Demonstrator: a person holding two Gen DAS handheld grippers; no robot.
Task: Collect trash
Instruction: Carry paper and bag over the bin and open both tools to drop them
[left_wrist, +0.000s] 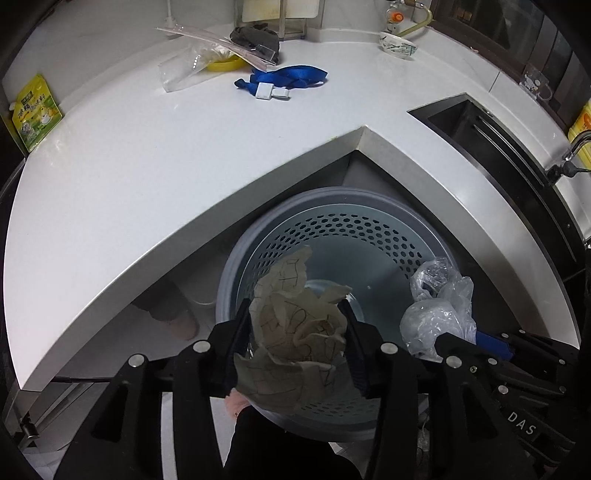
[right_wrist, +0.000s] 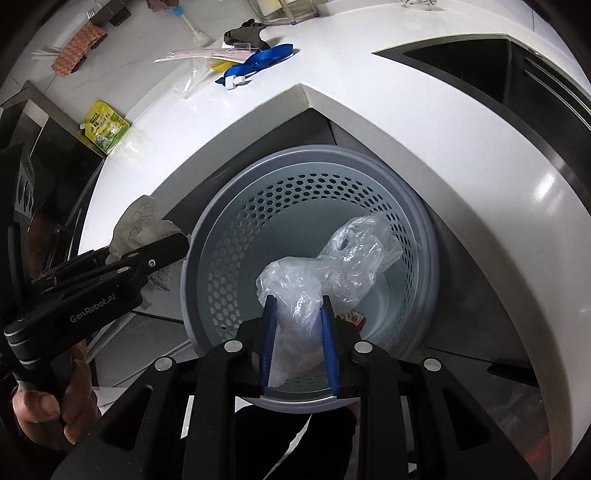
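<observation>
A grey perforated trash bin (left_wrist: 332, 194) stands on the floor in the notch of the white counter. My left gripper (left_wrist: 295, 308) hangs over the bin's near rim, shut on a crumpled sheet of beige paper (left_wrist: 295, 332) with dark line drawings. The paper fills the gap between both pads. My right gripper (right_wrist: 298, 300) is above the bin (right_wrist: 295, 155) too, its blue pads shut on a crumpled clear plastic bag (right_wrist: 351, 251) that dangles into the opening. In the right wrist view the left gripper (right_wrist: 173, 240) and its paper (right_wrist: 140, 221) show at the left.
On the white counter (left_wrist: 147, 166) lie a blue lanyard (left_wrist: 288, 79), clear plastic packaging (left_wrist: 207, 55), a dark cloth (left_wrist: 258, 37) and a yellow-green pouch (left_wrist: 35, 110). A dark sink (left_wrist: 491, 136) is at the right. A person's hand (right_wrist: 37, 406) grips the left handle.
</observation>
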